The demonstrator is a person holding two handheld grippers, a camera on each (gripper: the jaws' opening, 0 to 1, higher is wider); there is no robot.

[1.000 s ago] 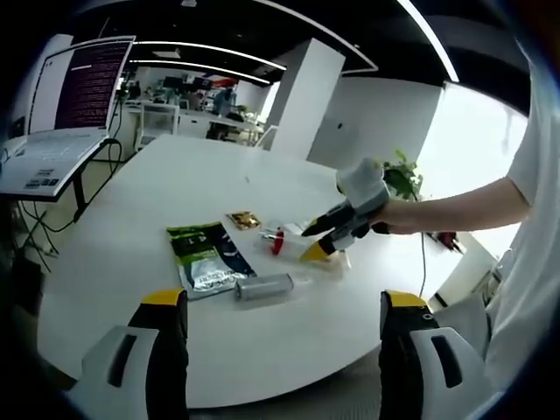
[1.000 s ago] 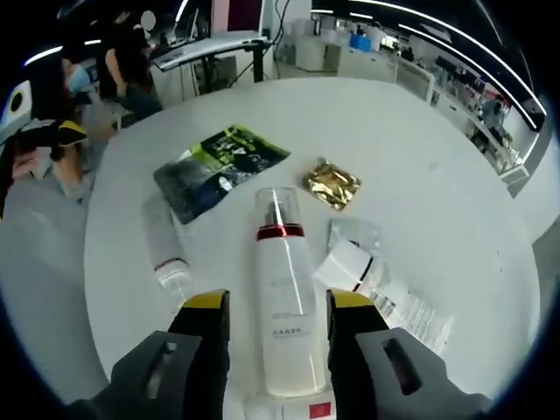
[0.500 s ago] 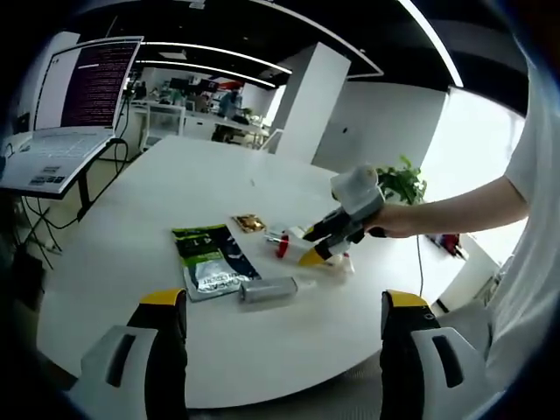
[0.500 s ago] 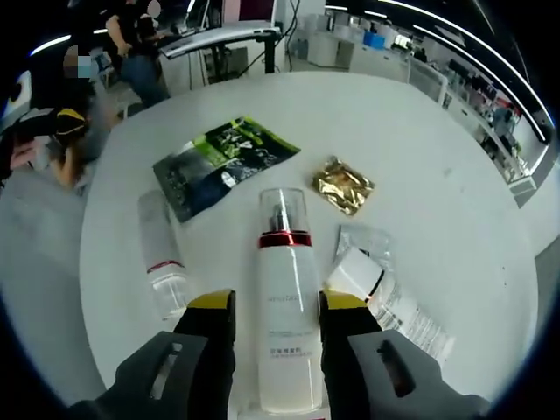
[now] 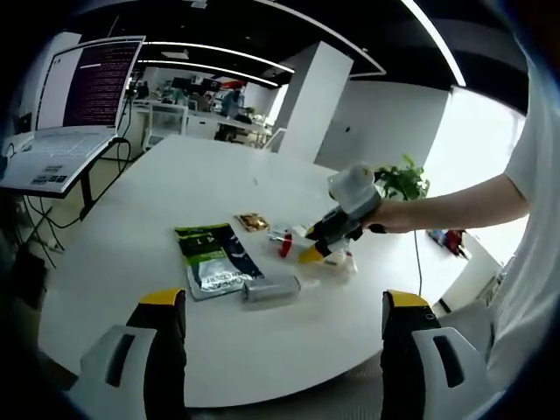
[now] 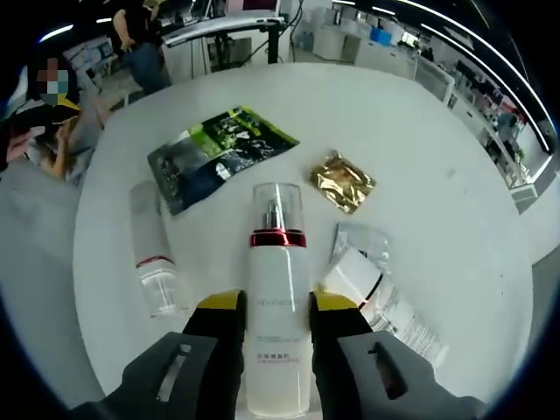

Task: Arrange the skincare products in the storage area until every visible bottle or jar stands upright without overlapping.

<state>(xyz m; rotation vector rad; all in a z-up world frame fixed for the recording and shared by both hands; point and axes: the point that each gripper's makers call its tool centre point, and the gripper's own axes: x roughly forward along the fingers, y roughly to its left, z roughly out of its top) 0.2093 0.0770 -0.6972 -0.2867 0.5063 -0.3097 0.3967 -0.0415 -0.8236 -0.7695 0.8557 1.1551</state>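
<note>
R gripper (image 6: 276, 306) has its yellow-tipped jaws closed onto the sides of a tall pump bottle (image 6: 277, 302) — milky white body, red collar, clear cap. Bottle lies flat on the round white table (image 6: 455, 227), cap pointing away from the camera, base toward the gripper body.

Beside it on one side, a clear bottle (image 6: 151, 262) w/ a thin red band lies on its side, apart from the pump bottle. On the other side a white jar (image 6: 350, 273) sits on a crinkly clear wrapper (image 6: 398, 311), just next to the jaw — can't tell if they touch. Further up the table: a green-black foil pouch (image 6: 217, 153) lying flat and a small gold sachet (image 6: 341, 184), well apart from each other.

L gripper (image 5: 278, 302) hangs back off the table edge, jaws spread wide w/ nothing between them. From the left gripper view the same cluster sits mid-table: pouch (image 5: 210, 258), clear bottle (image 5: 269, 287) lying at its near corner, gold sachet (image 5: 253, 222) behind. R gripper (image 5: 313, 248) reaches in on a person's forearm (image 5: 455, 208), tips down at the red collar of the pump bottle (image 5: 284, 243). A laptop (image 5: 61, 122) stands on a side stand — a potted plant (image 5: 404, 178) behind the table.
</note>
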